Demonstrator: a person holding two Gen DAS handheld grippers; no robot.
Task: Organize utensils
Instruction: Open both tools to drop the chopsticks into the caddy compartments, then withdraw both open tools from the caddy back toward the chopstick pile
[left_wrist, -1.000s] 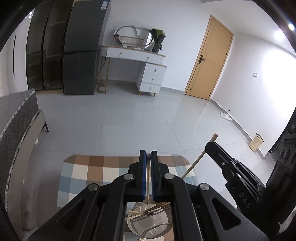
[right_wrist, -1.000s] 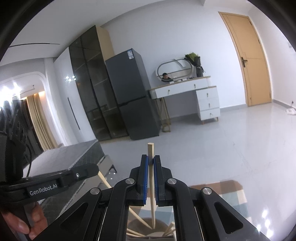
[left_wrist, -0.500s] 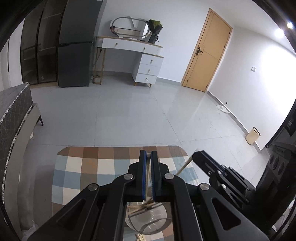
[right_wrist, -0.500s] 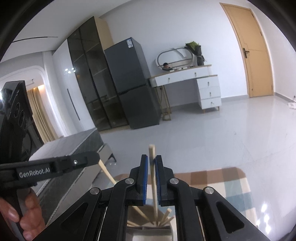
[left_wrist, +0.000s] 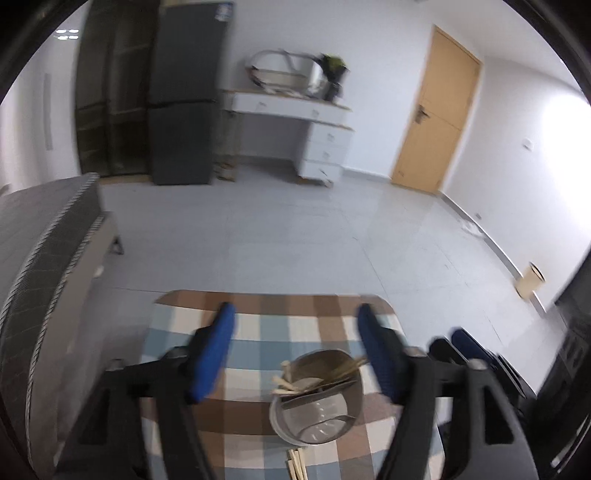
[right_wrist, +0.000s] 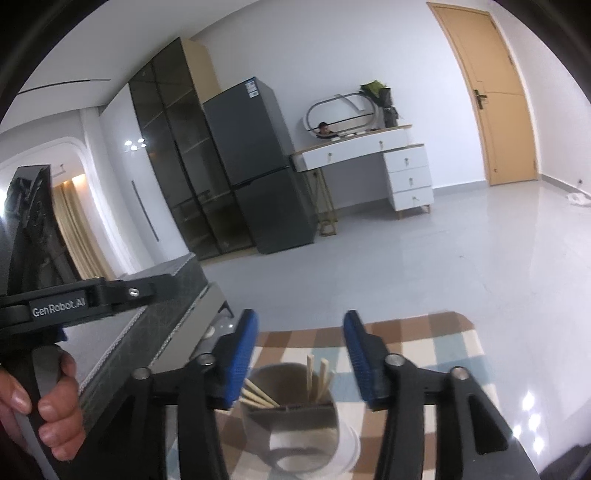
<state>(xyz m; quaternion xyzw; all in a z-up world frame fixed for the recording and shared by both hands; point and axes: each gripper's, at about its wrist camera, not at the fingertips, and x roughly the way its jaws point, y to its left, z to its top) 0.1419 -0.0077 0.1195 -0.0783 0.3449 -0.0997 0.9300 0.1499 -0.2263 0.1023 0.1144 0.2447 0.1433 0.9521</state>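
A round metal utensil holder stands on the checked tablecloth. Several wooden chopsticks lean inside it. My left gripper hangs above and just behind the holder, its jaws opening, with nothing between the blue pads. In the right wrist view the same holder sits below my right gripper, whose jaws are also opening and hold nothing. Chopsticks stick up from the holder's divided compartments, free of the pads. A pair of loose chopsticks lies on the cloth in front of the holder.
A person's hand grips the left tool's handle at the left edge. A grey padded bed runs along the table's left side. Beyond are bare floor, a dark fridge, a white dresser and a wooden door.
Both grippers went from shut on a chopstick each to open. The released chopsticks now rest in the holder. The left view has lifted and blurred.
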